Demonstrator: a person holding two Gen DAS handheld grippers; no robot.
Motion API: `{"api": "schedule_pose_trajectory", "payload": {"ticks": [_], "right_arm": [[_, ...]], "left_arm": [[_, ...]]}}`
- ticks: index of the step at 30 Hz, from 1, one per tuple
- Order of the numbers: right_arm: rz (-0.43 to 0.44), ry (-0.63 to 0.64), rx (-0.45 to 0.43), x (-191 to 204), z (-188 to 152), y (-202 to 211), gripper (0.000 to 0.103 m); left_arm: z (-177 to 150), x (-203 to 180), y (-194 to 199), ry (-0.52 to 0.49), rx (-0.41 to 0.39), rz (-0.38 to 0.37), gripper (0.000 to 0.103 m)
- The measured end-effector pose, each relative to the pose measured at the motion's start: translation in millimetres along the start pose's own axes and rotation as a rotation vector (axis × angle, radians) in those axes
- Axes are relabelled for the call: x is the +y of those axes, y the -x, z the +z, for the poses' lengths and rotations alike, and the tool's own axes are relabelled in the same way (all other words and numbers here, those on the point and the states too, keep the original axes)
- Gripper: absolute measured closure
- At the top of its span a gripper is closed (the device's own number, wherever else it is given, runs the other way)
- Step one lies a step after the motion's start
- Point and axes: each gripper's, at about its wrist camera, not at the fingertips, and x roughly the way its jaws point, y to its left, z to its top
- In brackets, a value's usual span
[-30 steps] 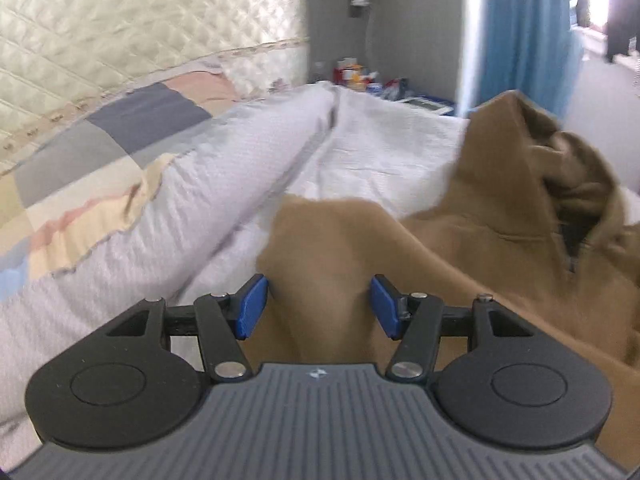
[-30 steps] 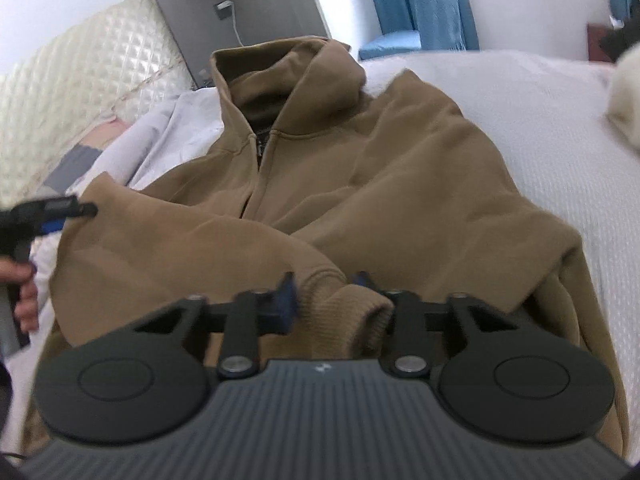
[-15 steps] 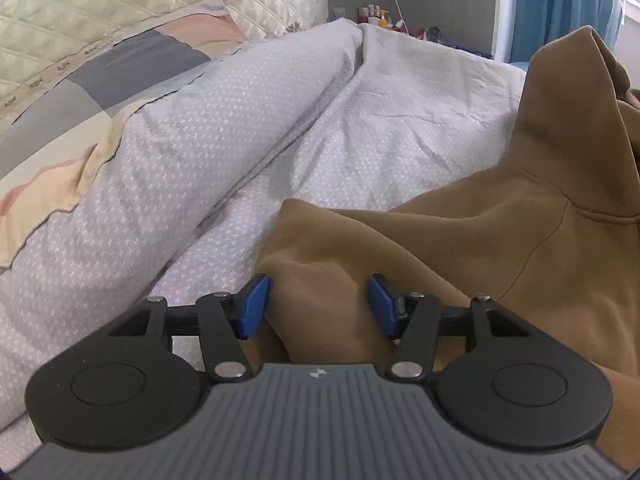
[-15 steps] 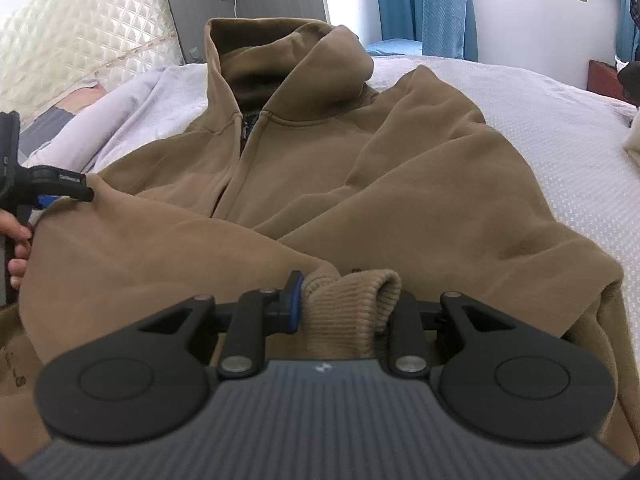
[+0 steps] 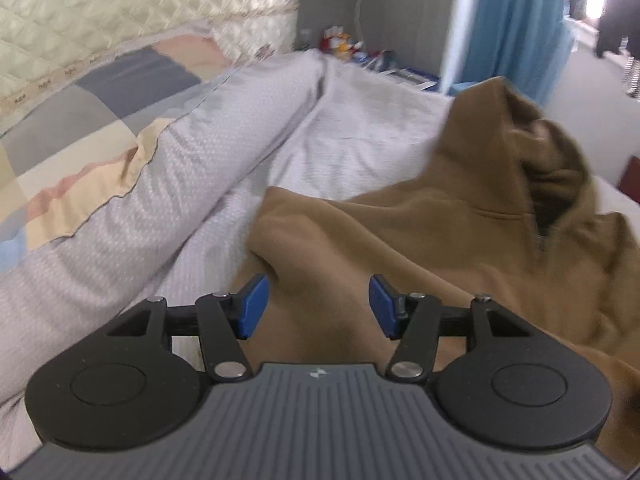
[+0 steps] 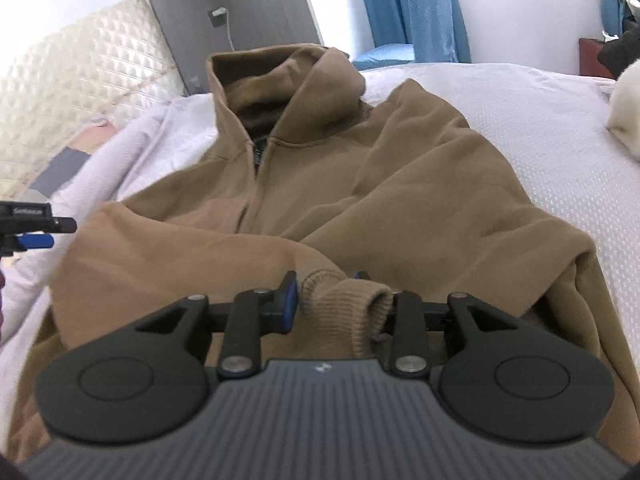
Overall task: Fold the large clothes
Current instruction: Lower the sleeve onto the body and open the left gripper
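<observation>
A brown zip hoodie lies front-up on the white bed, its hood standing up at the far end. One sleeve is folded across the chest, and its ribbed cuff lies between the pads of my right gripper. The jaws are opening, and a thin gap shows beside the left pad. My left gripper hovers open over the hoodie's shoulder fold with its blue pads wide apart. In the right wrist view the left gripper sits just off that shoulder edge.
A rolled white duvet and a patchwork pillow lie left of the hoodie, below a quilted headboard. Small items crowd a nightstand beside blue curtains. A white fluffy thing rests on the bedsheet at the right.
The left gripper has lifted and drawn back from the shoulder fold, still open. The right gripper's jaws have widened around the cuff, which now sits looser between them.
</observation>
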Motion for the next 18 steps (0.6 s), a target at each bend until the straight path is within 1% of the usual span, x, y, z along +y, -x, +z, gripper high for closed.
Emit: {"api": "schedule_pose_trajectory", "payload": {"ticks": [2, 4, 6, 8, 10, 13, 16, 18], "right_arm": [[0.005, 0.012, -0.024, 4, 0, 10, 0.068], [0.012, 0.015, -0.045, 8, -1, 20, 0.068], [0.022, 0.032, -0.076, 12, -5, 34, 0.068], [0.014, 0.053, -0.109, 16, -8, 46, 0.068], [0.027, 0.053, -0.127, 16, -8, 56, 0.068], [0.033, 0.06, -0.162, 16, -10, 72, 0.068], [0.05, 0.074, -0.187, 19, -11, 86, 0.068], [0.063, 0.094, -0.205, 23, -13, 95, 0.068]], "left_arm": [[-12, -8, 28, -0.014, -0.029, -0.021, 0.041], [-24, -13, 49, -0.003, -0.036, -0.055, 0.041], [-36, -21, 71, -0.013, -0.055, -0.066, 0.041], [-48, -28, 93, -0.013, -0.077, -0.083, 0.041], [-58, -35, 111, -0.013, -0.081, -0.096, 0.041], [-73, -50, 141, -0.061, -0.103, -0.128, 0.041], [-85, -59, 161, -0.07, -0.119, -0.171, 0.041], [-94, -68, 172, -0.101, -0.143, -0.173, 0.041]]}}
